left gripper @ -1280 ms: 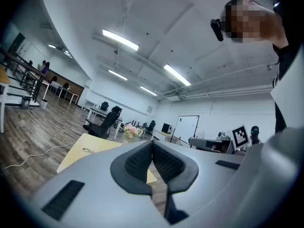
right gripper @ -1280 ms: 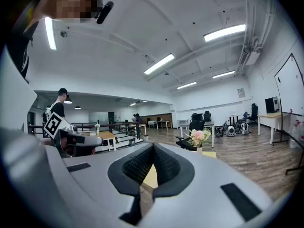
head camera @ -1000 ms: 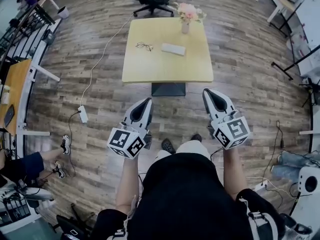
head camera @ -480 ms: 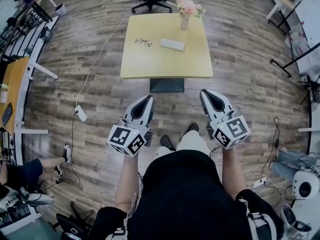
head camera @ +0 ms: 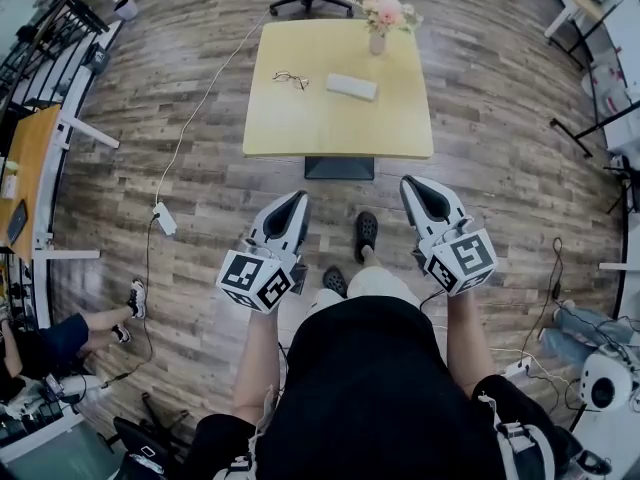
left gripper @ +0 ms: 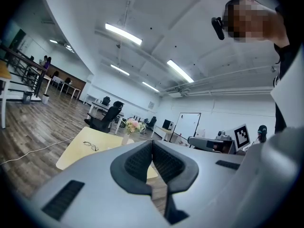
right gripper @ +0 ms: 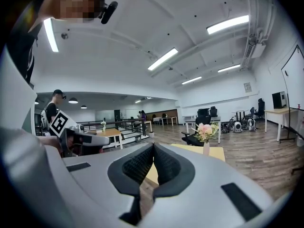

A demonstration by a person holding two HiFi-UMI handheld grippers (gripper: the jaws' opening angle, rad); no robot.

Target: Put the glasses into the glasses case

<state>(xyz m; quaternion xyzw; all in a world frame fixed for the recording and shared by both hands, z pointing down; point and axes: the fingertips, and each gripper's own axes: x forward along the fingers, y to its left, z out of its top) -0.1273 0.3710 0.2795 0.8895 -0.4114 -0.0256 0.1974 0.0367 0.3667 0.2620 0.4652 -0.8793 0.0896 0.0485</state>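
Glasses (head camera: 290, 79) lie on the worktop (head camera: 300, 133) at about 11 o'clock from the person, with the glasses case (head camera: 352, 87) near them at their 3 o'clock, the two not touching. A vase of flowers (head camera: 383, 18) stands at the worktop's far edge, toward 1 o'clock, clear of both. Nothing has been picked up and the case looks shut, so the task seems to be at its very start.

The left gripper (head camera: 290, 213) and the right gripper (head camera: 420, 196) are held side by side in front of the body, well short of the worktop, over the wooden floor (head camera: 200, 198). Each gripper view shows its ribbed fingers pressed together with nothing between them. That suits an approach, since there is nothing within reach to grasp. Both point ahead toward 12 o'clock, so the worktop sits in each one's line of sight. The glasses fall on the left gripper's side and the case on the right's, which probably suggests a division of work: one to lift, the other to steady.
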